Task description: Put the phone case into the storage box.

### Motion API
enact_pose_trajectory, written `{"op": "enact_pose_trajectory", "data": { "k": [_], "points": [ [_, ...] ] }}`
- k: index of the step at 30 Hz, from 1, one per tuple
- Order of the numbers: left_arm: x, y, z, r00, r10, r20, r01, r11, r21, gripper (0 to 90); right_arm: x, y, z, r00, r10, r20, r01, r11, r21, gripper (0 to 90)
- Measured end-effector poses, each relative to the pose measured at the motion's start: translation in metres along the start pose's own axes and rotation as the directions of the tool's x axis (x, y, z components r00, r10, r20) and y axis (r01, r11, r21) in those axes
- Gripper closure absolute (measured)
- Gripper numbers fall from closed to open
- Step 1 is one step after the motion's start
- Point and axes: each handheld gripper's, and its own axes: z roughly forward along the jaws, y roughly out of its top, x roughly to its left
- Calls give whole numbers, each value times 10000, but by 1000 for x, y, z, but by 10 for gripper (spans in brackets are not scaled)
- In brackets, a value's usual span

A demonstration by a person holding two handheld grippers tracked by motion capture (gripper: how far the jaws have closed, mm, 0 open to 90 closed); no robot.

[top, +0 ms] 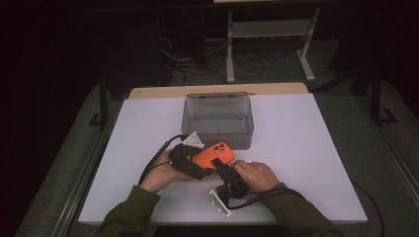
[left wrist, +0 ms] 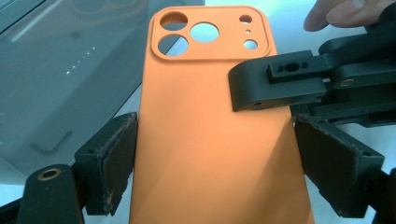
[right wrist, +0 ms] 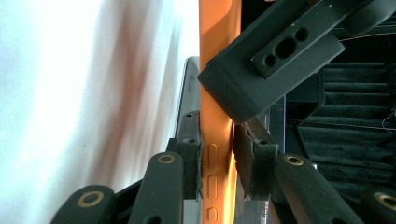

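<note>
Just near of the clear plastic box (top: 218, 118), on the white table (top: 306, 148): orange phone case (top: 213, 156) with long axis running near-left to far-right, flanked across its width by left gripper (top: 190, 165), clamped edgewise by right gripper (top: 223, 173).

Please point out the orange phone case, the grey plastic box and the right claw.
orange phone case (left wrist: 210, 140): left gripper view, middle of its back.
grey plastic box (top: 218, 131): high view, front wall.
right claw (right wrist: 217, 161): right gripper view, between its fingertips.

No readable text, labels, brands, numbers or signs on anything in view.
</note>
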Motion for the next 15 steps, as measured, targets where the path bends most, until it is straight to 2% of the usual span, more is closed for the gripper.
{"op": "enact_pose_trajectory", "data": {
  "k": [5,15],
  "points": [
    [1,0,-1,10000,-28,46,28,10000,2,159,0,0,0,10000,24,6,-24,10000,21,727],
    [4,-1,-2,9988,-354,337,359,9992,-148,161,0,1,-1,9998,-81,204,80,9999,60,775]
  ]
}}
